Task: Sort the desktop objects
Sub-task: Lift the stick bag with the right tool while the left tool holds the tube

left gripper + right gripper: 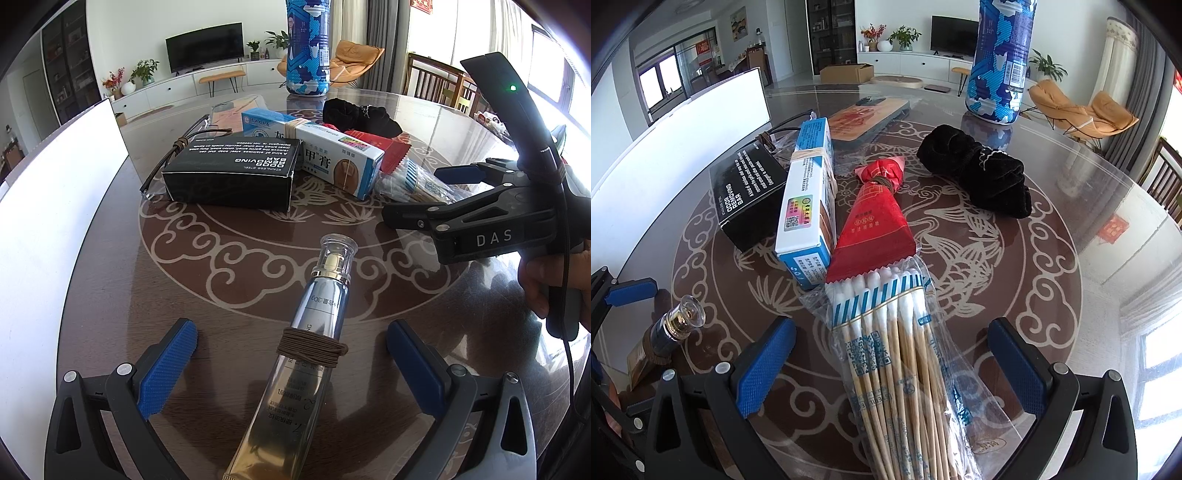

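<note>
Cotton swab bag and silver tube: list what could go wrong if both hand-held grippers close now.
1. The cotton swab bag is loose, slick plastic; the open right hand-held gripper may pinch film only and let it slip.
2. The bag's far end touches the red packet, which may drag along.
3. The silver tube is round and could roll out of the open left hand-held gripper.
</note>
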Tool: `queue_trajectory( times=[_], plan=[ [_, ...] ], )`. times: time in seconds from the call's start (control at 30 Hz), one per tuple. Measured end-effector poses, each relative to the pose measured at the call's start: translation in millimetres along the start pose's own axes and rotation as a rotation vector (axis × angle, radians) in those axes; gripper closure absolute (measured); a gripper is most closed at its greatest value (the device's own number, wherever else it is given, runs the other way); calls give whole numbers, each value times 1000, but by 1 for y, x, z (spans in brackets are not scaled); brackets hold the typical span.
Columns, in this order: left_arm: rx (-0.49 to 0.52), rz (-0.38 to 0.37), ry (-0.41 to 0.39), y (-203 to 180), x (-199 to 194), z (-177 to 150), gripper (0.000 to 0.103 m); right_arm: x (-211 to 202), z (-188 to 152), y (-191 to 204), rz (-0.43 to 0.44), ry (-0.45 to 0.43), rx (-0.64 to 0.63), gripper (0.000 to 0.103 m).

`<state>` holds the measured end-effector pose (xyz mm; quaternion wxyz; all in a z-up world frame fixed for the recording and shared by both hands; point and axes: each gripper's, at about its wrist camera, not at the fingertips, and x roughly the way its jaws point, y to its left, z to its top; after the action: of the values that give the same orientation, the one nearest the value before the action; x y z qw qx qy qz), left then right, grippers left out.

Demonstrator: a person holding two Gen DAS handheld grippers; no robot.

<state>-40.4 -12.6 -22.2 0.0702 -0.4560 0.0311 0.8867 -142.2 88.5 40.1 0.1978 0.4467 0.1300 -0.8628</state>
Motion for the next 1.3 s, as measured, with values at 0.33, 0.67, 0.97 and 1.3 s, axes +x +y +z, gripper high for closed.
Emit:
queue_trajectory(
  times=[0.33, 0.67, 0.97, 1.3],
  plan=[
    [0, 0, 0, 0, 0, 0, 0, -1, -1, 0, 0, -6, 0, 0],
    [0, 0, 0, 0, 0, 0, 0, -1, 0, 0, 1, -2, 3, 2],
    [-1, 1, 0, 0, 0, 0, 0, -25, -17, 5, 37, -30, -47, 59],
    [71, -41, 61, -2, 1, 5, 0, -62, -67, -14, 36, 53, -47, 46]
  ],
)
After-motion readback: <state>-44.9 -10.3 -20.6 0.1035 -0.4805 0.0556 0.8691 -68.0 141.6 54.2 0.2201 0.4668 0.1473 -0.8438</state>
